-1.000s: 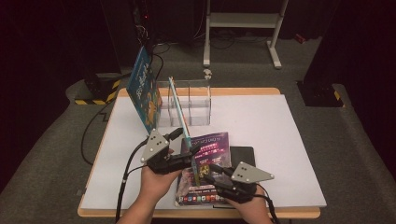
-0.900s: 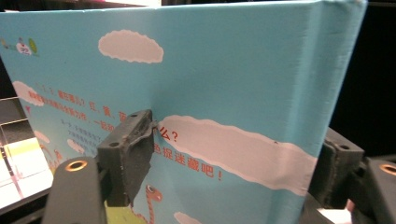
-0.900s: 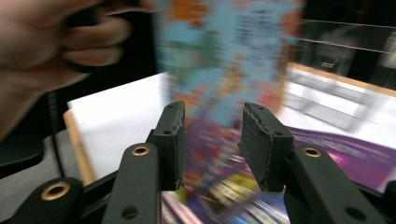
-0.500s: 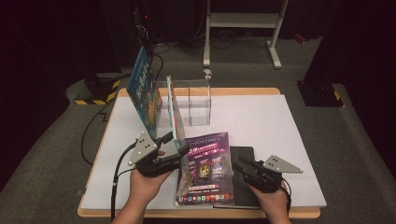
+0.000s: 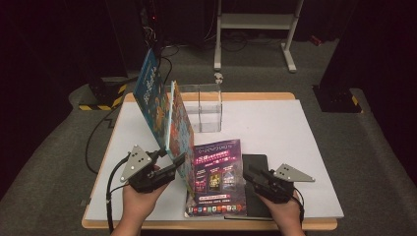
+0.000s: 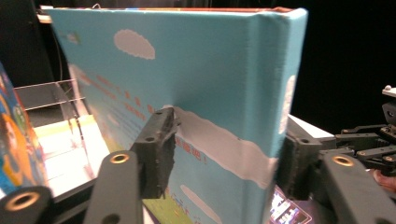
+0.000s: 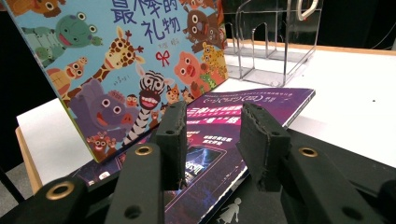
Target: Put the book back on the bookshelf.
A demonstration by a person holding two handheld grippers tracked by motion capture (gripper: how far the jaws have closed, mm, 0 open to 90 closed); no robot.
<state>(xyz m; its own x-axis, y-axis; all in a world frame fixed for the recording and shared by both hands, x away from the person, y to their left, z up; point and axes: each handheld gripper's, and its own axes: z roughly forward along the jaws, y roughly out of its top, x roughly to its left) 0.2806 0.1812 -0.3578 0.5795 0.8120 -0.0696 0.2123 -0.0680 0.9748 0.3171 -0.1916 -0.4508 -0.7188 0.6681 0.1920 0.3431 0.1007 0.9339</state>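
Near the front edge of the tabletop (image 5: 305, 123): left gripper (image 5: 169, 164) clamped on the spine end of the animal picture book (image 5: 179, 132), held up on edge, tilted left. Right gripper (image 5: 253, 176) loose, holding nothing, over the purple magazine (image 5: 216, 172) lying flat. Farther back, toward the back edge: clear rack (image 5: 204, 105), one blue book (image 5: 150, 88) leaning at its left.

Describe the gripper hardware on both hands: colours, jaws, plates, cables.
Both are black two-jaw tools. The left gripper and right gripper each carry a grey three-cornered plate with small dark dots. Jaw arms show brass-coloured rivets and thick black pads. A black cable trails from the left one. No sleeves visible.
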